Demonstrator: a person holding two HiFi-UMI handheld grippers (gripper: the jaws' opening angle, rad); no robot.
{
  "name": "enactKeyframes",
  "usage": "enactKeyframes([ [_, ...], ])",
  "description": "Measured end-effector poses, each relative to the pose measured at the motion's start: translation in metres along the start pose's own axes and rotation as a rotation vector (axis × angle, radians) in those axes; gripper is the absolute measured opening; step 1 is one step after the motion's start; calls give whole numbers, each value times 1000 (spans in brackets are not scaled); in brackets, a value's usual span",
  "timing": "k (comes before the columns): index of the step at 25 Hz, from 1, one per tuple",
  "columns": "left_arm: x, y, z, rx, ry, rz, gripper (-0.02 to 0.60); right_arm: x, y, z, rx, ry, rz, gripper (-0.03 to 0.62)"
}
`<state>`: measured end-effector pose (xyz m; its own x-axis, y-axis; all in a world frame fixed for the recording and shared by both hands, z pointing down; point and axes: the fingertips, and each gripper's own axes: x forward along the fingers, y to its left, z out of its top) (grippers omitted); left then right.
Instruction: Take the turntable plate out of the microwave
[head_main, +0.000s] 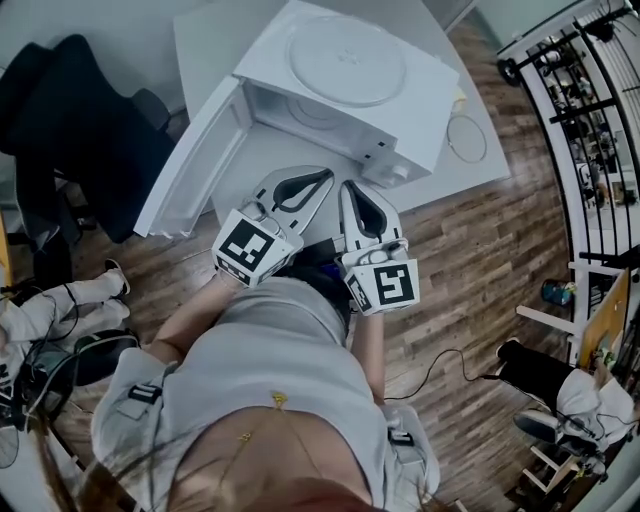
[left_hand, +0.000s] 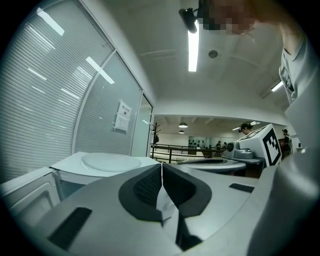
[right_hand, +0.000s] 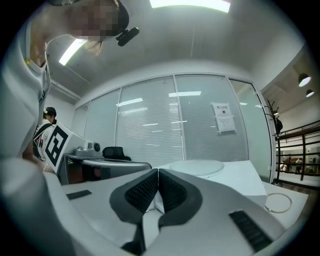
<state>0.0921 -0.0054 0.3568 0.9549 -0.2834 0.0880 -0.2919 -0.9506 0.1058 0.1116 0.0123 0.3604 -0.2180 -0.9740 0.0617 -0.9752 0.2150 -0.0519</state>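
Wood-plank flooring surrounds a white table (head_main: 205, 50) bearing a boxy white microwave (head_main: 405, 120) with its door (head_main: 190, 165) open. A smooth, round turntable plate (head_main: 345, 60) lies flat on top of the microwave. The left claw (head_main: 322, 178) and right claw (head_main: 355, 192) are closed and empty, their ribbed dark pads (left_hand: 150, 187) meeting.

Grey left claw (head_main: 320, 177) and right claw (head_main: 352, 187), black ribbed pads (left_hand: 147, 187), black-and-white marker cubes (head_main: 250, 247); pale grey top (head_main: 270, 350).
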Motion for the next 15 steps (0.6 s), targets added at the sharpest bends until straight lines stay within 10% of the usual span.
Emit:
enactKeyframes([
  [15, -18, -1, 61, 38, -106, -60, 32, 5, 12, 60, -44, -118, 12, 17],
])
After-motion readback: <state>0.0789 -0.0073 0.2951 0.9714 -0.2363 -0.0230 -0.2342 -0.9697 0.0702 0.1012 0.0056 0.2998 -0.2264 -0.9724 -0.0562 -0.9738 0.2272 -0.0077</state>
